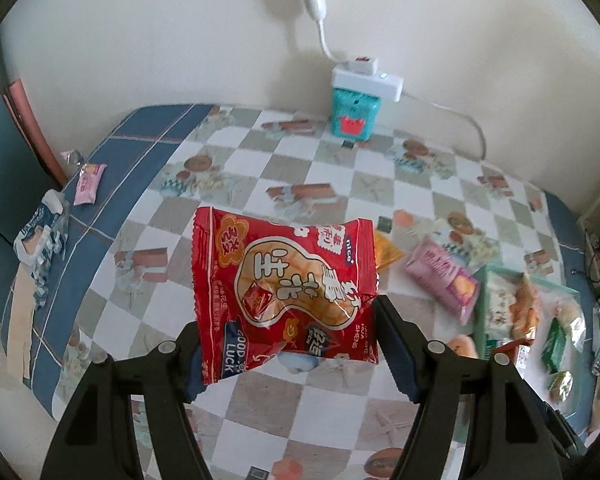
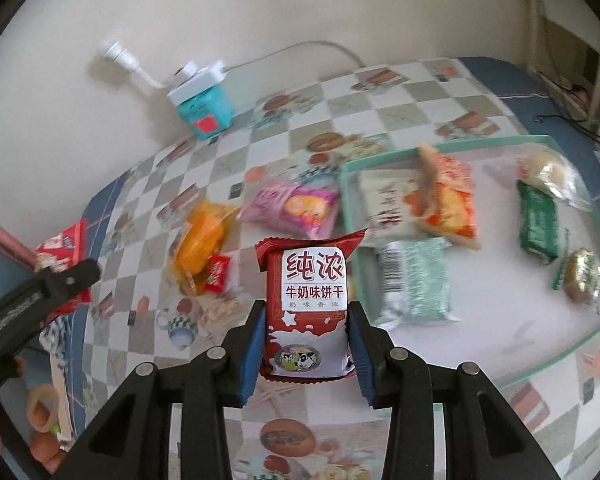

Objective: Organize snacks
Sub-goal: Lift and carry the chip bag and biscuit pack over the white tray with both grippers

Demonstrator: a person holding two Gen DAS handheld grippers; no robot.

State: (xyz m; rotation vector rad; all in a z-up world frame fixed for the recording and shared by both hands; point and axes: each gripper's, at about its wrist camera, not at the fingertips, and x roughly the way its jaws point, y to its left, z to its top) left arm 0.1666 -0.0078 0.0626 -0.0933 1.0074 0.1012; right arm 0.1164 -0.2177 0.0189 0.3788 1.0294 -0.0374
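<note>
Left gripper (image 1: 288, 344): blue-padded fingers clamped on the lower edge of a glossy red peanut snack packet (image 1: 284, 292), held above the table. Right gripper (image 2: 306, 344): fingers closed on both sides of a dark-red and white milk biscuit packet (image 2: 306, 308), upright, lifted off the surface.

Only the right wrist view shows the left gripper from outside, at 9 o'clock, red packet in its tip. Only the left wrist view shows a small pink wrapped sweet (image 1: 88, 182) and a crumpled blue-and-white bag (image 1: 40, 236) at 9 to 10 o'clock on the blue border.

Surface: checkered tablecloth with teapot prints (image 1: 236, 420), against a cream wall (image 1: 140, 32). A teal cube-shaped box with a white power adapter on top (image 2: 202, 106) stands at the wall, 11 o'clock in the right view.

Container: shallow mint-rimmed white tray (image 2: 380, 160) at 2 o'clock in the right view. Inside: a beige-and-orange packet (image 2: 440, 200), a silver-green packet (image 2: 416, 280), a dark green packet (image 2: 538, 224) and a round clear-wrapped bun (image 2: 548, 172). Just outside, at 11 to 12 o'clock, lie a pink cookie bag (image 2: 292, 208) and an orange pouch (image 2: 200, 240).
</note>
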